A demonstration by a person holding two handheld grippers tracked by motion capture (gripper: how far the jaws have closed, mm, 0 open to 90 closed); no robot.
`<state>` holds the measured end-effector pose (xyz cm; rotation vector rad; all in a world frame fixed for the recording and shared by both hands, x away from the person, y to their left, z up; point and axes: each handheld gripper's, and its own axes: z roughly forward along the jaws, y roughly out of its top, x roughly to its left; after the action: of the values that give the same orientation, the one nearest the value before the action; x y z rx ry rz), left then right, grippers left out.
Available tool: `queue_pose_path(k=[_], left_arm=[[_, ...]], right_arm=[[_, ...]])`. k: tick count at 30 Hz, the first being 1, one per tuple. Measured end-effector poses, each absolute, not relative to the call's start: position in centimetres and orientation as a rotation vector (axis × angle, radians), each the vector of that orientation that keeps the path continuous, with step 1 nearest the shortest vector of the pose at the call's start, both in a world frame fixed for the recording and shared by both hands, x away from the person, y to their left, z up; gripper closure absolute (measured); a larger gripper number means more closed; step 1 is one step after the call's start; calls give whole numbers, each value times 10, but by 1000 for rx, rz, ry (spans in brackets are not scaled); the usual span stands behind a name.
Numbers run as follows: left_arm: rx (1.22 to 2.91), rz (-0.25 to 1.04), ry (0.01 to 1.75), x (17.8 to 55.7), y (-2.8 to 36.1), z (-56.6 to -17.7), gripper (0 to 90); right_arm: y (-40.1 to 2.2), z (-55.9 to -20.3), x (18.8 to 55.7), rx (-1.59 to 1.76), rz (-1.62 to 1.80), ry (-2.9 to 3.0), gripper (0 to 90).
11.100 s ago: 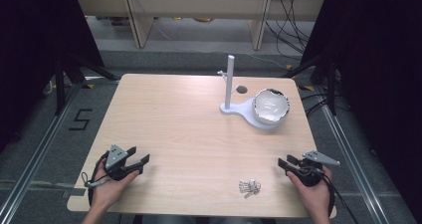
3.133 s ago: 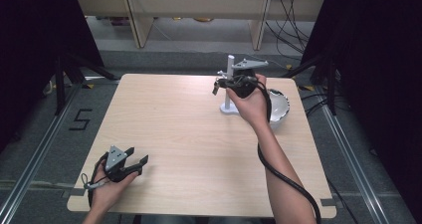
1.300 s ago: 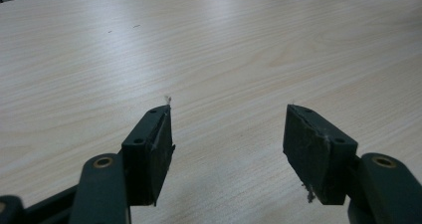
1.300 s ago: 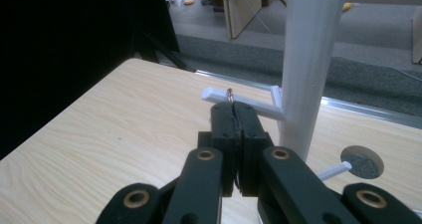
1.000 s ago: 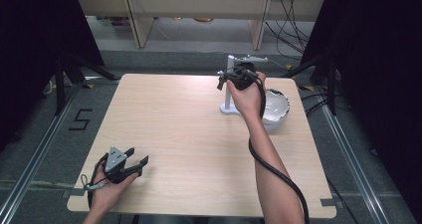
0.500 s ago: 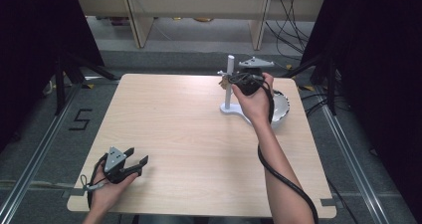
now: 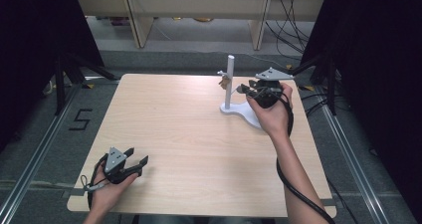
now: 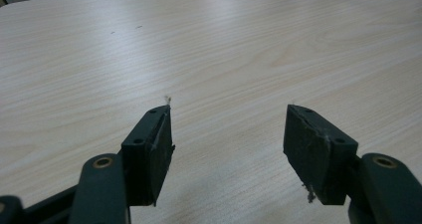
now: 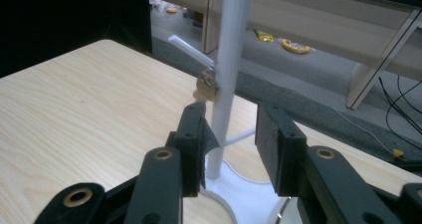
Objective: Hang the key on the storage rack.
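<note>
A: Small brass-coloured key [image 9: 206, 86], hanging on a short white peg [image 9: 191, 50] that sticks out from the tall white post of the stand [image 9: 226, 74]. In the high view the key [image 7: 225, 81] sits just left of the post [image 7: 230, 82], far right part of the table.

B: Start from the left. What is there?

A: Left gripper [image 7: 135, 162], near left corner of the pale wood-grain table [image 7: 179, 124], held in the person's left hand [image 7: 107, 184]. It lies low over the tabletop. In the left gripper view its black jaws stand well apart, nothing between them, bare wood [image 8: 224, 50] under them. Released.

B: Middle of the table?

A: Bare board.

B: And the right side?

A: White stand with a flat curved base [image 7: 244, 113], post upright. Right gripper [image 7: 245, 89] is just right of the post, held level in the person's right hand [image 7: 271, 112], jaws pointing left toward the key. A black cable [image 7: 293, 184] trails down along the forearm.

B: Grip?

A: Let go. The jaws have just been opening. In the right gripper view they stand apart on either side of the post, lower part of the post in the gap, pads not pressing it. The key hangs just above and beyond the left jaw tip, free of both pads.

B: Beyond the table?

A: Pale wooden shelving [image 7: 199, 10] at the far side, cables on the grey floor [image 7: 298, 30].
</note>
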<state>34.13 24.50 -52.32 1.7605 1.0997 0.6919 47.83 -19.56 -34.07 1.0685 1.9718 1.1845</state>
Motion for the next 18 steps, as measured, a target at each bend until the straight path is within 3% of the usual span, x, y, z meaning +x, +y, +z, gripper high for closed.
queue_pose_path(k=[18], left_arm=[[1765, 698, 1105, 341, 244, -523, 357]], right_arm=[[-256, -368, 427, 1094, 1154, 1940, 536]])
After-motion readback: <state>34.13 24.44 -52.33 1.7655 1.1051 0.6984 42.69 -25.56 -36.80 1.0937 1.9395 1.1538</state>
